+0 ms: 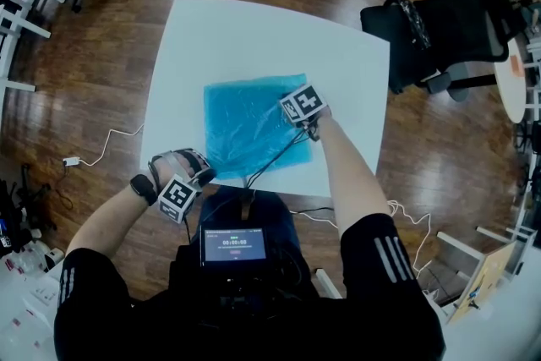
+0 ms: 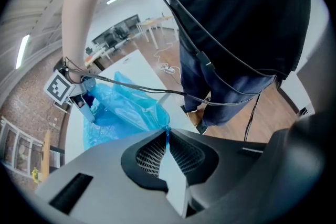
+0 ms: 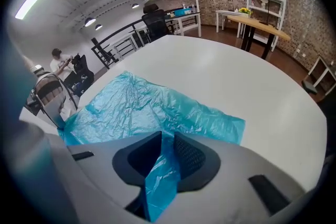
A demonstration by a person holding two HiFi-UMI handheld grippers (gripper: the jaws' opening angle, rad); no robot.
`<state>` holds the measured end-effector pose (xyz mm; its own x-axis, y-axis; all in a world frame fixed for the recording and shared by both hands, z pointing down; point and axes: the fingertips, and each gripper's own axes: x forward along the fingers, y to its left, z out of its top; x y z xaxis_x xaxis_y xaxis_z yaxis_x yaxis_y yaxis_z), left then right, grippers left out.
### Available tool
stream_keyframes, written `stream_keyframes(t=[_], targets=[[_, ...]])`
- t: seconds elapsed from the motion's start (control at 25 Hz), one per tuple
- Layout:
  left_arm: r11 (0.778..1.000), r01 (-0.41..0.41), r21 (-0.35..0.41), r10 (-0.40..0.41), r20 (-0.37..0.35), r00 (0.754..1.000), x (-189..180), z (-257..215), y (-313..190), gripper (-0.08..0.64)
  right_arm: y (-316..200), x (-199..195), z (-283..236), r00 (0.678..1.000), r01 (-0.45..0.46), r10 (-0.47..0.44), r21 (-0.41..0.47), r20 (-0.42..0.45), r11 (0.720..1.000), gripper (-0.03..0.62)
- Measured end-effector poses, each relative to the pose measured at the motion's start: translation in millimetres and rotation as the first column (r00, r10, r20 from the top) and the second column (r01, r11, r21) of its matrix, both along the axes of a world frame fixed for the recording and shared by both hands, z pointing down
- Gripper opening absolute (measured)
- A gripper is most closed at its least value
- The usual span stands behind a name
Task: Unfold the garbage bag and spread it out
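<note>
A smooth white square desk (image 1: 254,30) stands on a dark plank floor (image 1: 110,13) in an office with a brick wall (image 3: 315,8), a black swivel chair (image 1: 448,38) near its far right corner. On the desk lies the garbage bag (image 1: 245,118), thin, crinkled, translucent blue plastic, spread as a rough square toward the near edge. The left gripper (image 2: 167,136) has its jaws clenched on the bag's near corner; the right gripper (image 3: 165,147) jaws grasp a gathered fold at its right side
</note>
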<state>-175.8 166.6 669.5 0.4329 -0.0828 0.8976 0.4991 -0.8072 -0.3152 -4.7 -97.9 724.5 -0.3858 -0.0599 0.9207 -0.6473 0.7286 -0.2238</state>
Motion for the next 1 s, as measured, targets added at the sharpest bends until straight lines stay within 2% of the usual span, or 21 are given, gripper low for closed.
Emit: stream_keyframes(t=[0.24,0.44,0.56,0.68,0.76,0.84,0.92,1.0], targets=[[0.999,0.040,0.022,-0.041,0.013,0.999,-1.1,5.8,-25.3,0.025,-25.9,6.7,-0.1,0.998,-0.057,0.059,0.058,-0.023,0.997,0.107],[0.993,0.115,-0.004,-0.115,-0.017,0.993,0.1,1.5,-36.3,0.028,-32.7,5.8,-1.7,0.996,-0.091,0.090,0.051,0.013,0.995,0.107],[0.980,0.190,-0.065,-0.192,-0.039,0.981,-5.2,-8.6,-34.7,0.062,-32.7,5.5,-1.8,0.993,-0.115,0.113,0.048,0.038,0.992,0.107],[0.953,0.279,-0.121,-0.288,-0.062,0.956,-17.4,-27.5,-33.0,0.098,-32.4,4.6,-2.2,0.991,-0.127,0.124,0.047,0.054,0.991,0.109],[0.928,0.348,-0.135,-0.360,-0.082,0.929,-29.3,-46.7,-38.4,0.101,-31.9,1.8,-4.6,0.991,-0.124,0.121,0.052,0.059,0.991,0.110],[0.895,0.423,-0.142,-0.440,-0.122,0.890,-38.6,-69.7,-53.4,0.101,-31.2,4.3,-2.0,0.992,-0.120,0.117,0.053,0.048,0.991,0.112],[0.845,0.511,-0.154,-0.533,-0.190,0.824,-40.8,-92.3,-81.5,0.100,-31.3,5.0,-2.1,0.992,-0.120,0.118,0.056,0.050,0.991,0.112],[0.773,0.602,-0.198,-0.634,-0.249,0.732,-35.1,-105.2,-118.2,0.100,-32.1,3.1,-4.6,0.991,-0.125,0.122,0.061,0.063,0.990,0.112]])
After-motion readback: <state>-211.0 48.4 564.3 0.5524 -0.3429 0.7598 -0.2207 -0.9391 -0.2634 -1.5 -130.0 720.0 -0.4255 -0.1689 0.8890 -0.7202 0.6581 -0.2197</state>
